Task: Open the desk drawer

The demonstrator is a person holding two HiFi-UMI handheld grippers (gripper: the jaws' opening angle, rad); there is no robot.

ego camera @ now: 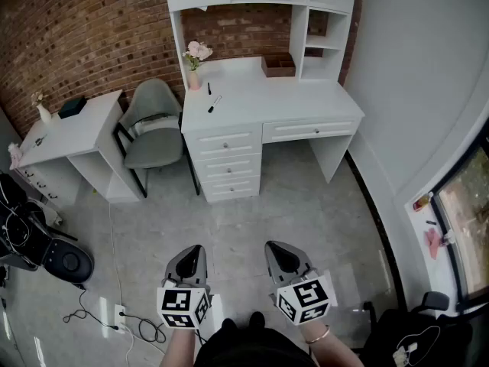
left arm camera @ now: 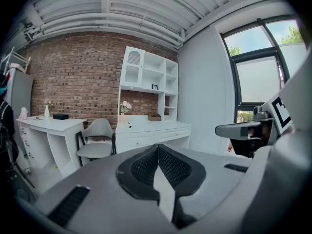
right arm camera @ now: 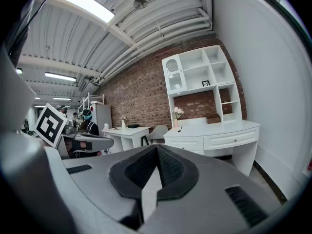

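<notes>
Head view puts the left gripper and the right gripper low in frame, each with jaws pressed together on nothing, so part one pair before you arrive. Cross the grey floor to the white desk against the brick wall (well apart from you now), choose a drawer, meet its front level and square, then pull straight back.

No words, numbers or brand names are showing clearly enough to read anywhere, and the only signs appearing are the black-and-white square marker patterns sitting on the left gripper and the right gripper.
</notes>
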